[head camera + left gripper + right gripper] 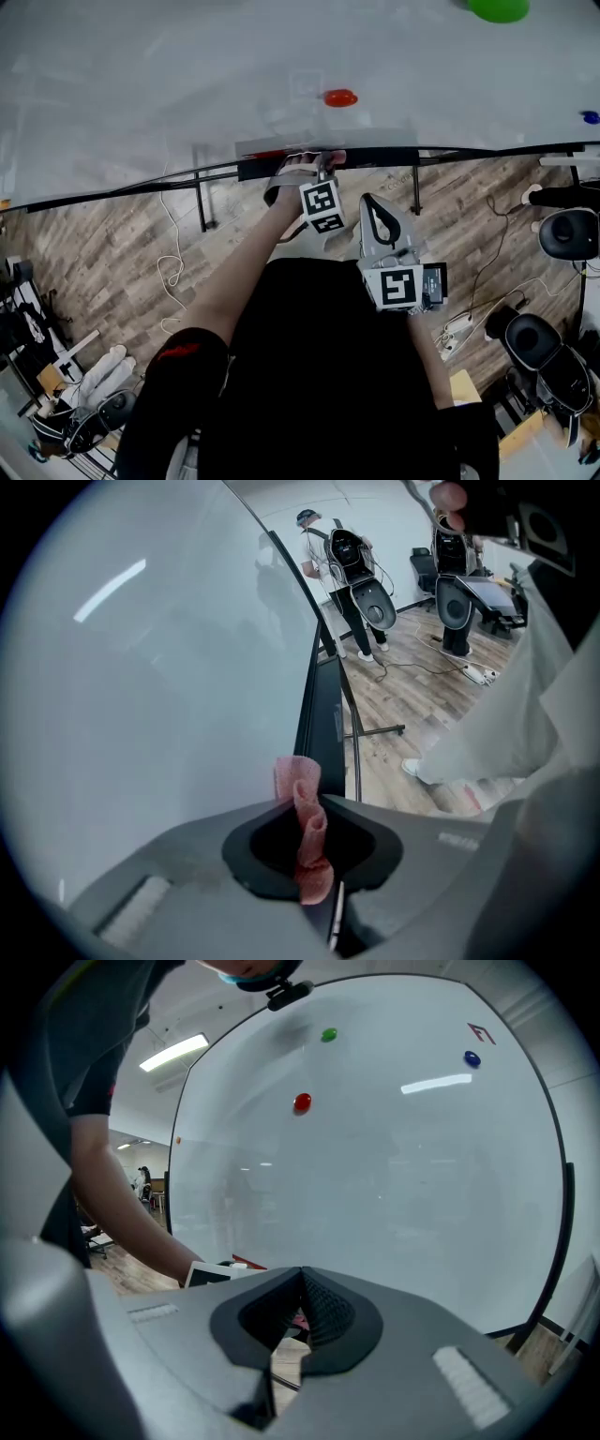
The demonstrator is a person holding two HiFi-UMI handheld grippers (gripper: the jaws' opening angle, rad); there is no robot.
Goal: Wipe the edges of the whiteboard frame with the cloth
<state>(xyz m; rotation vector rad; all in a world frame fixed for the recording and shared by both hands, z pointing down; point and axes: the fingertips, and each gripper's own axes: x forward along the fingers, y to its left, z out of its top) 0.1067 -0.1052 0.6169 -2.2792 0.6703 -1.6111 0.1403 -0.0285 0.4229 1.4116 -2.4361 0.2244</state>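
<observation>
Left hand-held gripper (302, 799): closed on a crumpled fold of pink cloth (309, 841), with a short tuft poking out past the tips.
Cloth position: pinched between the left jaws, right up against the dark whiteboard frame (322, 714) along the lower edge of the whiteboard (141, 84); could not tell whether actually pressed on the frame or just short of it.
Right hand-held gripper (300, 1277): jaws drawn together with nothing between them; held back near the body, well apart from the board.
Stage, as judged: wiping at hand on the bottom edge, near the middle; no telling from here how much of the frame was left.
Risk, grip: only a narrow bunch of cloth caught, so likely to be dragged out of the jaws by friction during a long sideways stroke.
Risk, contact: little cloth ahead of the tips, so hard jaw tips liable to scrape the frame if pushed in too far.
Risk, aim: easily drifted up onto the white surface instead of the frame, given how thin the strip looked.
Risk, magnet: red magnet (339, 97) sat on the board just above the contact spot; apt to be knocked off by an upward slip.
Risk, stand: board legs (201, 202) on wood floor (112, 244), with no bracing from the right side; might have rocked under a hard push.
</observation>
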